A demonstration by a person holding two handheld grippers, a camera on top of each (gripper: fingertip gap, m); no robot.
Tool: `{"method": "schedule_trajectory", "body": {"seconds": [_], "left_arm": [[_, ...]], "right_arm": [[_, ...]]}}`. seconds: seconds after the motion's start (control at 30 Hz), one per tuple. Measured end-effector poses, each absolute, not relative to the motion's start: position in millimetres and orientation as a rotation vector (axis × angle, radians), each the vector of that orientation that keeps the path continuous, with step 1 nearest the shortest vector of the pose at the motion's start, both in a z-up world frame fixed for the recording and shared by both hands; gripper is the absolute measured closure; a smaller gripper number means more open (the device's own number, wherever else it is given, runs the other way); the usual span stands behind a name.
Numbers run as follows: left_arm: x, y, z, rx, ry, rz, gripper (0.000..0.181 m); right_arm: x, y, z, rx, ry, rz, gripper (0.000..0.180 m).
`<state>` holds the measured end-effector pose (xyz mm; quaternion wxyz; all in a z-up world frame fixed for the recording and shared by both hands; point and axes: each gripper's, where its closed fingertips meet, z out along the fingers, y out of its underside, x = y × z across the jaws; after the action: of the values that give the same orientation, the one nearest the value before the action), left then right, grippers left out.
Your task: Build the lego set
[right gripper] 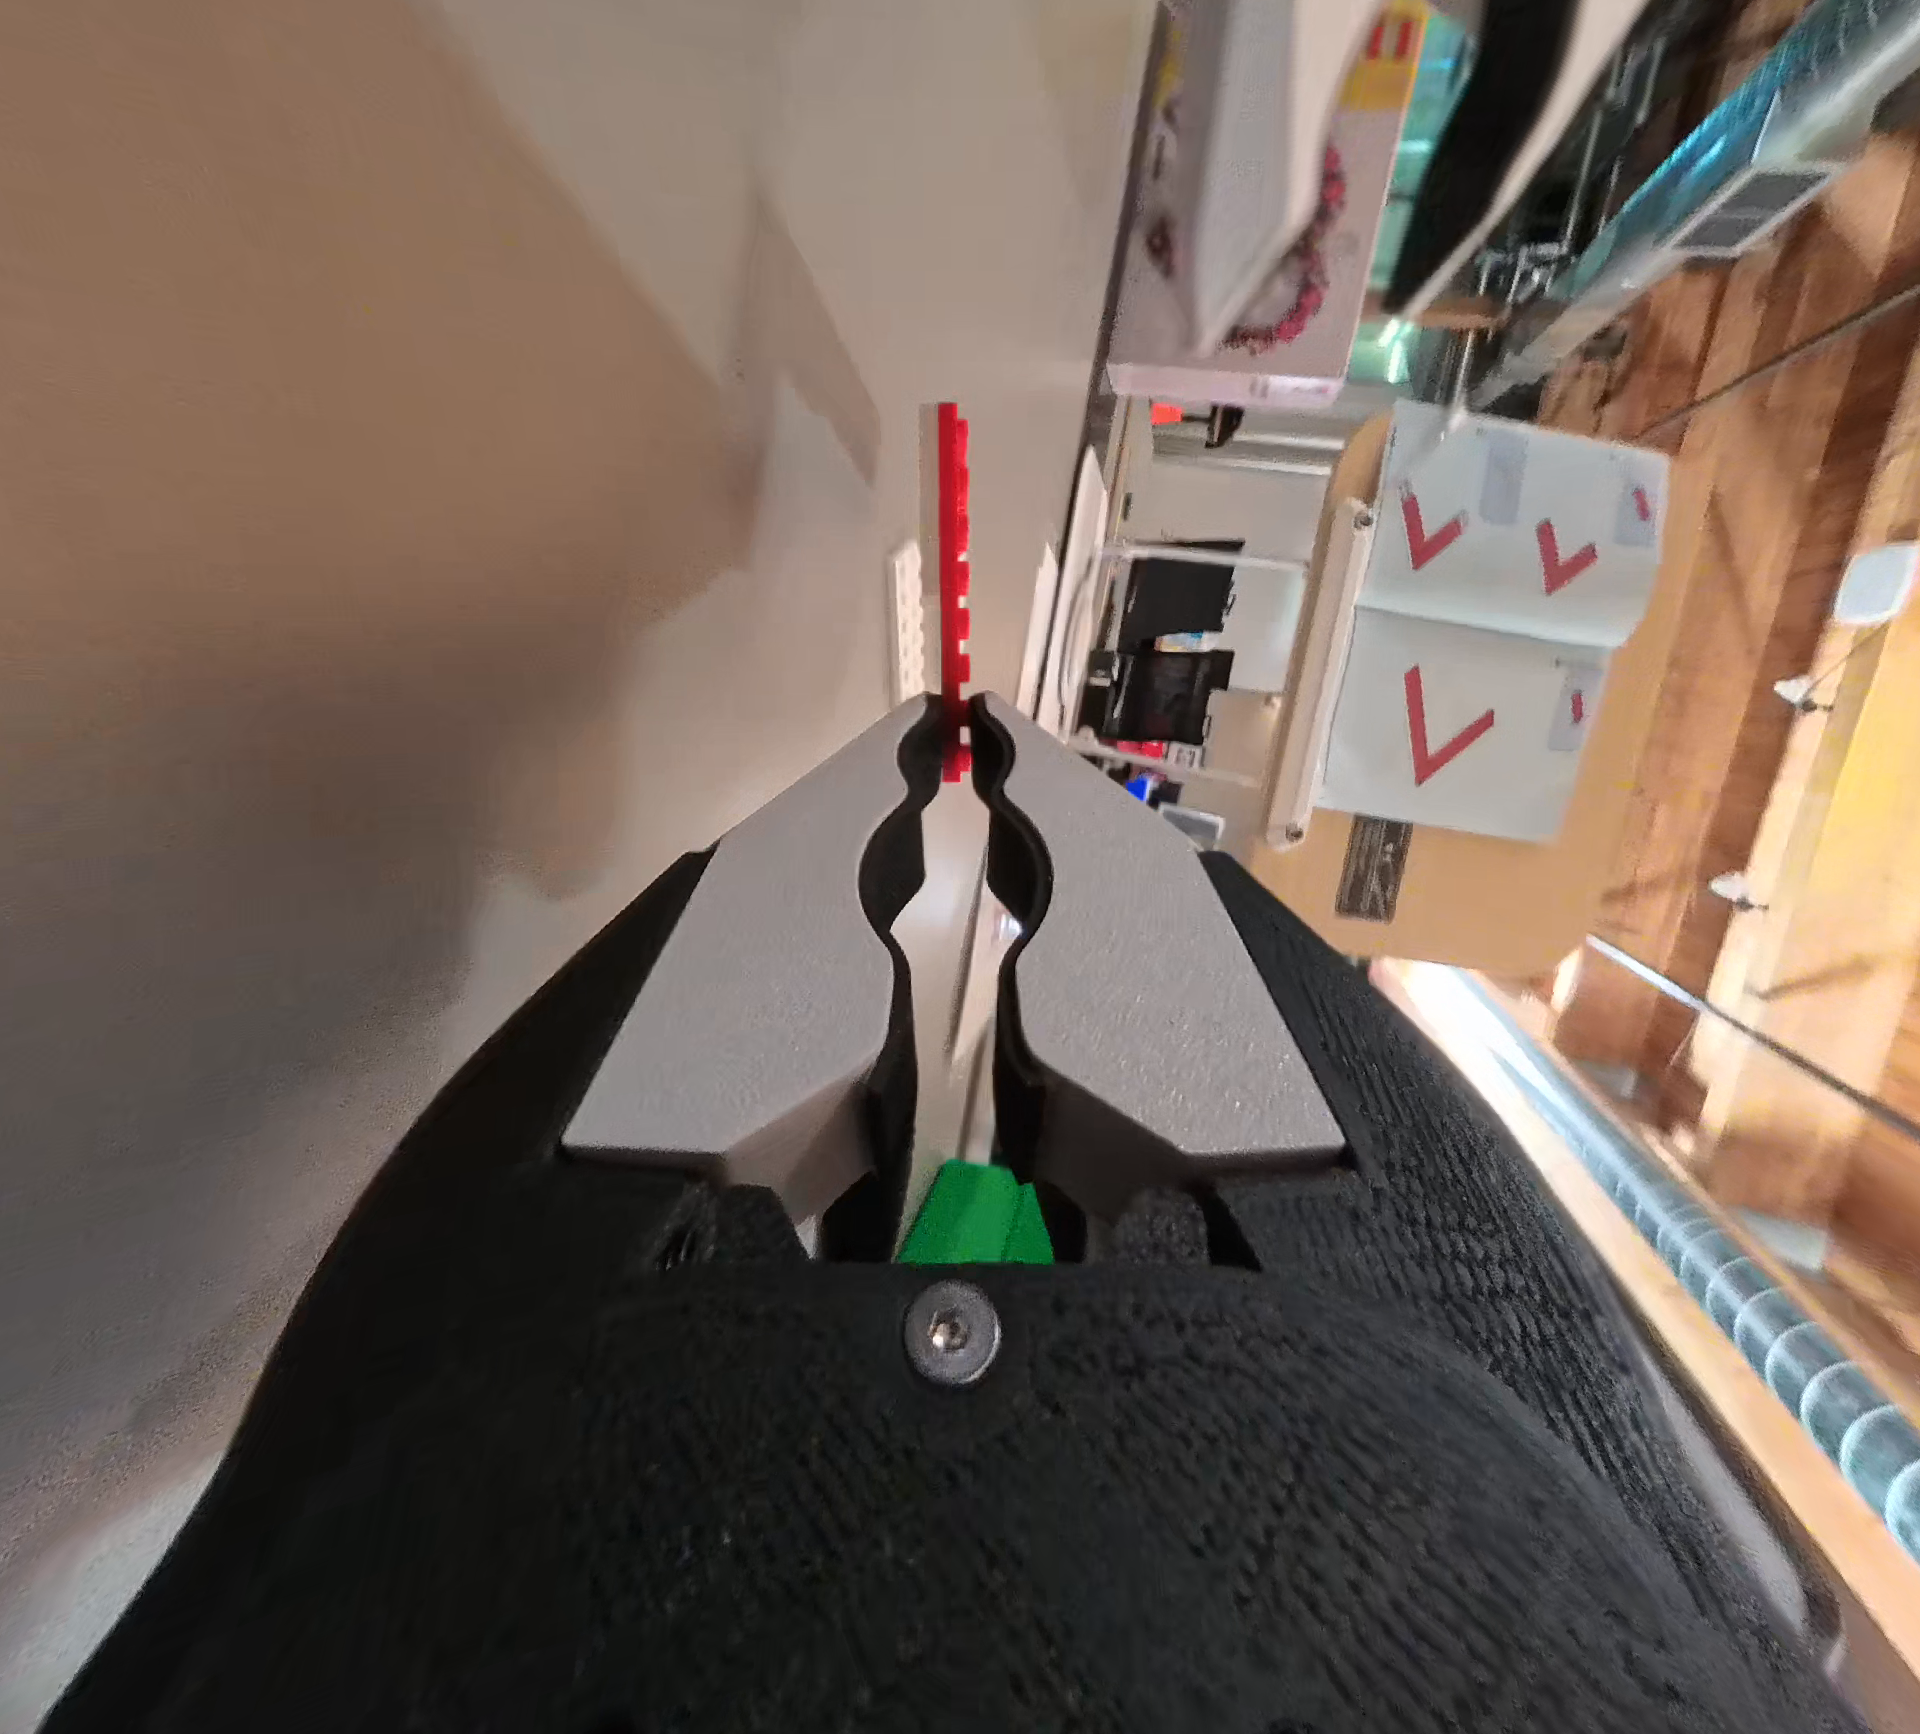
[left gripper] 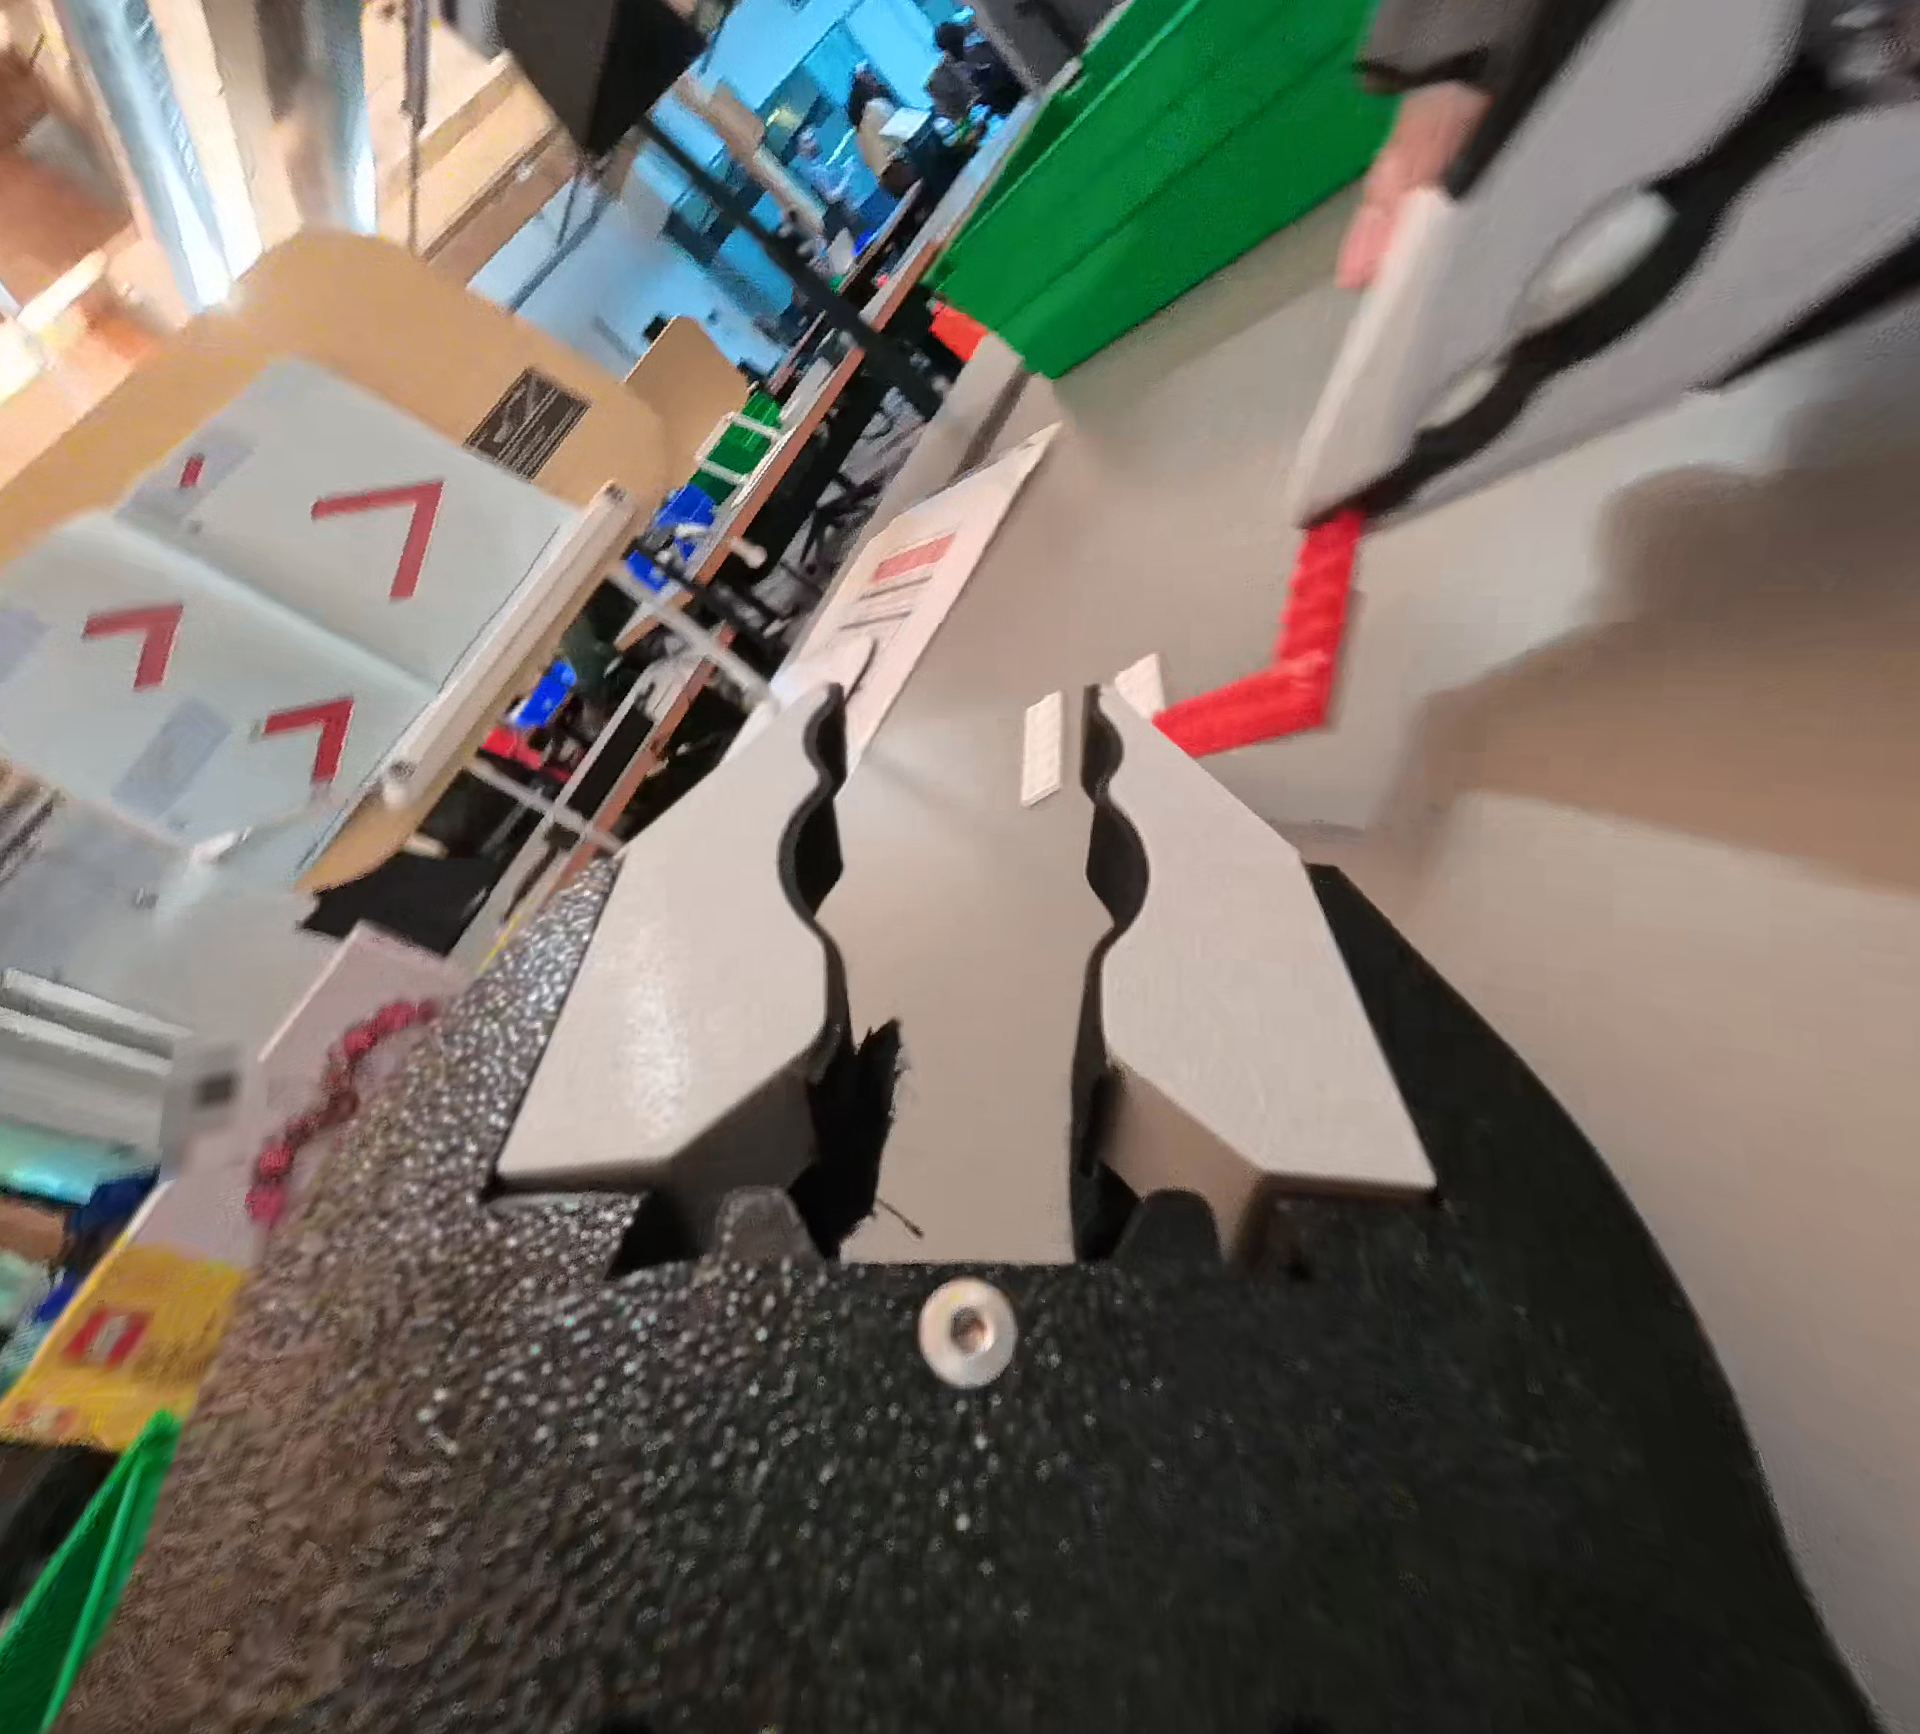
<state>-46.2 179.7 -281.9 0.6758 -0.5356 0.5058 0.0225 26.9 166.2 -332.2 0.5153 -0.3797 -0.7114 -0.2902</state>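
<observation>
In the left wrist view my left gripper (left gripper: 961, 708) is open and empty, low over the pale table (left gripper: 1558, 957). Two small white Lego plates (left gripper: 1042, 749) lie flat just beyond its fingertips. A red L-shaped Lego piece (left gripper: 1283, 671) sits to their right. My right gripper (left gripper: 1330, 505) grips its far end. In the right wrist view my right gripper (right gripper: 951, 723) is shut on the red piece (right gripper: 951, 562), seen edge-on and sticking out past the tips. A white plate (right gripper: 906, 614) lies beside it.
Green bins (left gripper: 1195, 126) stand along the table's far side. A printed paper sheet (left gripper: 914, 583) lies near the table edge beyond my left gripper. A Lego box (right gripper: 1236, 334) stands at the table's end, with my left gripper (right gripper: 1247, 74) blurred in front of it. Shelving and cardboard boxes stand past the table.
</observation>
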Motion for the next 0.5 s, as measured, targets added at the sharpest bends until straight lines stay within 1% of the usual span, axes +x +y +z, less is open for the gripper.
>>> {"method": "schedule_trajectory", "body": {"seconds": [0.07, 0.13, 0.2, 0.5], "left_arm": [[-59, 189, -275, -1.227, 1.054, 0.078, 0.137], [-69, 194, -267, -1.223, 0.987, 0.108, 0.144], [-74, 196, -262, -1.223, 0.947, 0.119, 0.146], [-82, 202, -262, -1.274, 0.878, 0.046, 0.149]], "right_arm": [[19, 162, -339, -0.874, -1.741, -0.694, 0.177], [12, 159, -342, -0.839, -1.755, -0.7, 0.177], [6, 156, -343, -0.82, -1.757, -0.694, 0.177], [-2, 154, -337, -0.791, -1.746, -0.689, 0.177]]}}
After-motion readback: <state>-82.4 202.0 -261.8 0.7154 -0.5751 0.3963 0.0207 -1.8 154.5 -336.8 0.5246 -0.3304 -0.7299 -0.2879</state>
